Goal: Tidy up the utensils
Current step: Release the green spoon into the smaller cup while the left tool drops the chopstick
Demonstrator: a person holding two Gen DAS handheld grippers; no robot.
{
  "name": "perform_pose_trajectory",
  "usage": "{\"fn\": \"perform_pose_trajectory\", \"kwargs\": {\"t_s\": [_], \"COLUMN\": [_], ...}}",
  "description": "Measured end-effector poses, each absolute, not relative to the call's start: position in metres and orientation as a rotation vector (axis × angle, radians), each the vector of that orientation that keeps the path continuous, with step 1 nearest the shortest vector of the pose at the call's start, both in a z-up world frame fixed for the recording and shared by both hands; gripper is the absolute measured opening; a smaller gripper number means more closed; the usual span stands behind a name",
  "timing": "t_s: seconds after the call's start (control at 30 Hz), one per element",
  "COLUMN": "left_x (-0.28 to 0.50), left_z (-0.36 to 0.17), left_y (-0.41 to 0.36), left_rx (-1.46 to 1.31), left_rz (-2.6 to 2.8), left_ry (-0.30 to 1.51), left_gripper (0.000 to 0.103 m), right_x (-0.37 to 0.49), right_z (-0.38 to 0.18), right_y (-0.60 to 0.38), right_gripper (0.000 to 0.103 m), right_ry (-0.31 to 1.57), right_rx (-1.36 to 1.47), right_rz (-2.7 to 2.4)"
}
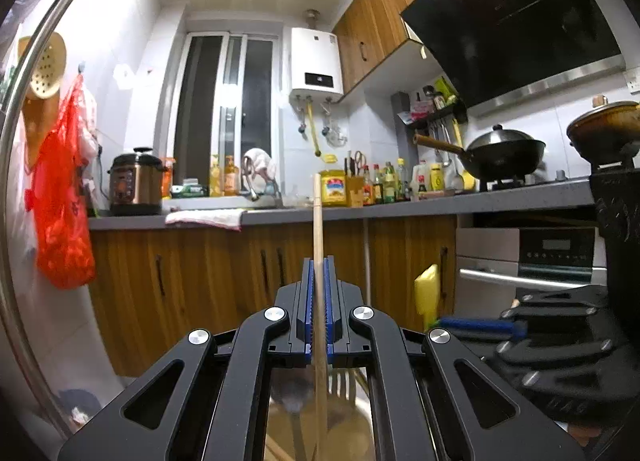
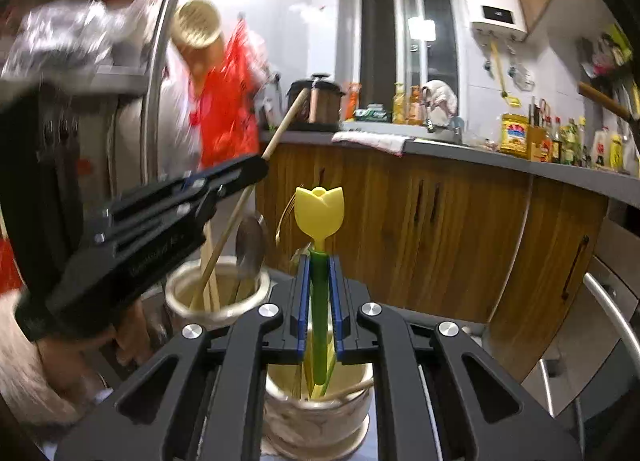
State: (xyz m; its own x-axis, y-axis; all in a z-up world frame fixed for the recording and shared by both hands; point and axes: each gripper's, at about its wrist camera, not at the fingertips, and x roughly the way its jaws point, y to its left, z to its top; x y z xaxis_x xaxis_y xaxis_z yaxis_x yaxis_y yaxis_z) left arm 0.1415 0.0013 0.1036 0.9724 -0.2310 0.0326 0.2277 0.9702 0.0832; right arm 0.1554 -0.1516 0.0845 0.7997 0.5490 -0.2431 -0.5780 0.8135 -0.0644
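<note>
My left gripper [image 1: 319, 265] is shut on a long wooden stick [image 1: 318, 221] that stands upright between its blue pads. In the right wrist view the left gripper [image 2: 256, 169] holds that stick [image 2: 284, 125] slanted, its lower end inside a pale ceramic jar [image 2: 224, 315] with a metal spoon [image 2: 250, 241]. My right gripper [image 2: 320, 265] is shut on the green stem of a utensil with a yellow tulip-shaped head [image 2: 319, 213]. The stem hangs into a second ceramic jar [image 2: 320, 433] just below. The right gripper [image 1: 560, 341] also shows at the lower right of the left wrist view.
A grey counter [image 1: 400, 211] runs across the back with bottles, a sink, a rice cooker [image 1: 134, 181] and a wok [image 1: 504, 157] on the stove. A fridge door [image 2: 160, 101] and a red bag [image 1: 62, 213] are at the left. A person's hand [image 2: 76, 365] grips the left tool.
</note>
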Motion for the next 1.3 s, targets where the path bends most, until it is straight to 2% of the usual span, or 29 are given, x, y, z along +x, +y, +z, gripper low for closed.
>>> {"fn": "perform_pose_trajectory", "kwargs": {"t_s": [0.4, 0.77, 0.8, 0.9, 1.03, 1.2, 1.3], "left_x": [0.133, 0.138, 0.139, 0.138, 0.132, 0.114, 0.097], "left_z": [0.089, 0.077, 0.076, 0.077, 0.083, 0.097, 0.107], "left_y": [0.01, 0.013, 0.013, 0.013, 0.012, 0.017, 0.019], "left_rx": [0.051, 0.031, 0.031, 0.029, 0.033, 0.009, 0.012], "left_rz": [-0.264, -0.263, -0.261, -0.258, -0.25, -0.242, -0.223], "left_ry": [0.184, 0.35, 0.358, 0.369, 0.372, 0.372, 0.364], "left_gripper": [0.005, 0.005, 0.007, 0.022, 0.034, 0.04, 0.04], "right_x": [0.185, 0.186, 0.186, 0.184, 0.178, 0.154, 0.136], "right_z": [0.055, 0.05, 0.051, 0.051, 0.056, 0.07, 0.078], "right_y": [-0.158, -0.152, -0.151, -0.152, -0.152, -0.158, -0.167], "right_gripper": [0.01, 0.01, 0.01, 0.01, 0.021, 0.029, 0.03], "right_ry": [0.45, 0.497, 0.499, 0.502, 0.506, 0.479, 0.486], "right_rx": [-0.056, -0.053, -0.05, -0.056, -0.061, -0.098, -0.101], "right_rz": [0.65, 0.654, 0.653, 0.645, 0.632, 0.609, 0.579]}}
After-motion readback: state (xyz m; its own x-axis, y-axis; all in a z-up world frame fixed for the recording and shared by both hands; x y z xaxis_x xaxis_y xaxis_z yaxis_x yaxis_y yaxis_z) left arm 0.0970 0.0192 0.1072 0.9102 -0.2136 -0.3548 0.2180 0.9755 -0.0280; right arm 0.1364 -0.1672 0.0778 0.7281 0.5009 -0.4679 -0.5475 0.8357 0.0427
